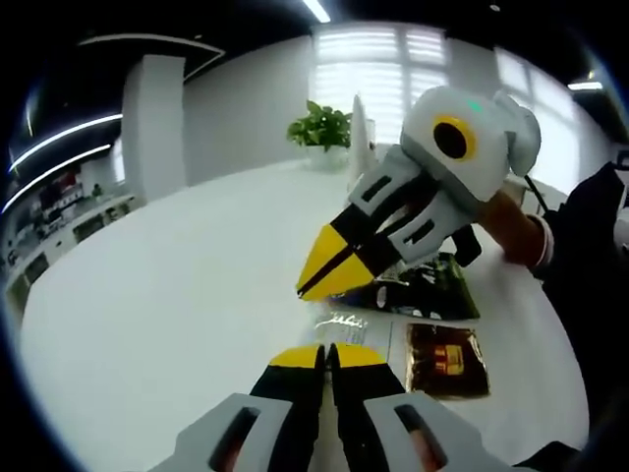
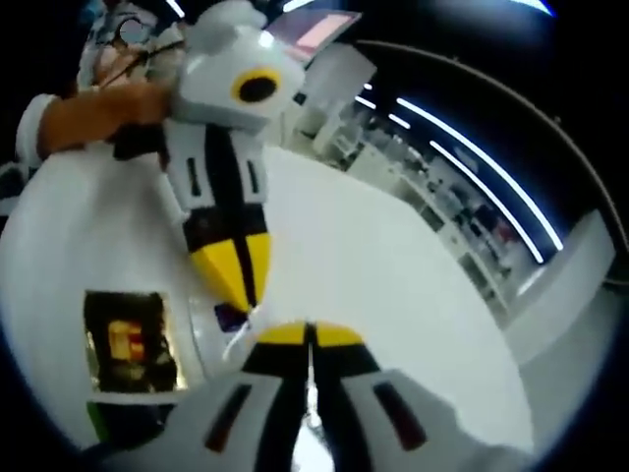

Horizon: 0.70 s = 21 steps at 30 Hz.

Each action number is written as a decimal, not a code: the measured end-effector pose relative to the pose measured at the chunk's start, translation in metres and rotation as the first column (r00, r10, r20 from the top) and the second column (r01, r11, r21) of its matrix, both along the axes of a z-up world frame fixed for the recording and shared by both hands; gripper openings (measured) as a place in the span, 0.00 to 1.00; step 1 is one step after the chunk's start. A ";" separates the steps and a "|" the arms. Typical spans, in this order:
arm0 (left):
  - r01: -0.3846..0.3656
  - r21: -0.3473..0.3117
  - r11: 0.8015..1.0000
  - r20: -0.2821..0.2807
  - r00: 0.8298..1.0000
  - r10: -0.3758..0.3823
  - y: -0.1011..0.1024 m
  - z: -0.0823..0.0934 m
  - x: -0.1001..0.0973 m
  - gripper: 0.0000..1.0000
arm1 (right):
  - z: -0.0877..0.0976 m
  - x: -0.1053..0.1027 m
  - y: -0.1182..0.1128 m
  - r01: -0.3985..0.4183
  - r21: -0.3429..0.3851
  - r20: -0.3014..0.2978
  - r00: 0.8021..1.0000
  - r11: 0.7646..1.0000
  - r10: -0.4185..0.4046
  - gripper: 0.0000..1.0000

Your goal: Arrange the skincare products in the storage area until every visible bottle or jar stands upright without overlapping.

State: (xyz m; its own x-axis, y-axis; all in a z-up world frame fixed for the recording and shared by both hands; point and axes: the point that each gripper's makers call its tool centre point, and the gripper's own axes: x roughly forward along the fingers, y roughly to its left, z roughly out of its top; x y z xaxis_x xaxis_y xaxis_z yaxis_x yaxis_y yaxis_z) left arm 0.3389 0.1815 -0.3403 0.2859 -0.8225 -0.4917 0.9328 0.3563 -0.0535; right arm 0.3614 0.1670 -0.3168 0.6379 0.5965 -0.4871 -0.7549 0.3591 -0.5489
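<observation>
Left gripper view has both grippers pressed together: left gripper point(image 1: 327, 356) low, right gripper point(image 1: 316, 285) above the white table point(image 1: 167, 295). Flat packets, dark brown sachet point(image 1: 447, 360) and green one point(image 1: 432, 287), lie just beyond; no bottle or jar I can make out.

packet point(image 1: 447, 360) markings blurred, no legible text anywhere
</observation>
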 end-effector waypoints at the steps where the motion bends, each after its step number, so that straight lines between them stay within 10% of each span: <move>1: -0.005 -0.005 1.000 0.007 1.000 0.005 0.000 0.002 0.001 0.02 | 0.003 -0.001 0.002 -0.003 0.021 -0.003 1.000 1.000 0.003 0.00; 7: -0.030 -0.105 0.994 0.029 0.999 0.033 -0.008 0.025 0.000 0.02 | 0.038 -0.016 0.013 -0.025 0.201 0.045 0.999 0.979 0.016 0.00; 21: -0.288 -0.183 0.940 0.026 0.954 0.297 0.025 0.052 -0.017 0.26 | 0.079 -0.054 -0.017 -0.033 0.312 0.051 0.999 0.950 0.019 0.02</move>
State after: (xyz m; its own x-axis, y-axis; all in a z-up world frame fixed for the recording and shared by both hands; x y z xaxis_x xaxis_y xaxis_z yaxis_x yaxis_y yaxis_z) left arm 0.3223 0.2067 -0.2879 0.5486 -0.7704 -0.3250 0.7920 0.6034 -0.0935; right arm 0.3078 0.1502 -0.2374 0.6376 0.7308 -0.2438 -0.7426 0.4988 -0.4469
